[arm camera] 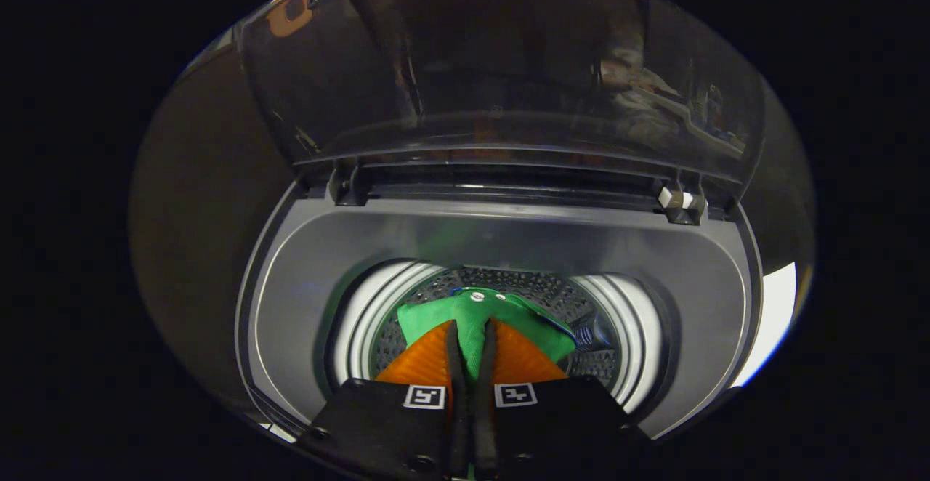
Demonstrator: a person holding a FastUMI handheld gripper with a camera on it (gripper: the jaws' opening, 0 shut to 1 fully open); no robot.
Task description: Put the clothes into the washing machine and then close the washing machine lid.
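Gripper: the gripper (471, 336) points down into the washer (501, 241), its fingers pressed close together and pinching a green cloth (476, 317) between them.
Cloth: it fans out just ahead of the fingertips, over the mouth of the drum (523, 288); two small pale studs show near its far edge. Whether it hangs free or already rests on the drum floor cannot be told.
Lid: the clear lid (501, 67) stands raised behind the opening, on its hinges (349, 183); closing it is still to do.
Stage: judged from this, the cloth is at the point of release and the lid comes after.
Risk, release: if the fingers part while the cloth hangs over the white ring (363, 321), a fold may drape on the ring instead of dropping inside. A fold left there would likely be caught when the lid comes down.
Risk, snag: the fabric may cling to the fingers after they part and be dragged back out as the gripper lifts.
Risk, lid: a push on the lid from a poor angle could let it fall hard or stop short of closed.
Writing: no brand or label on the washer can be read. Each finger carries a square black-and-white marker (424, 396), a pattern and not text.
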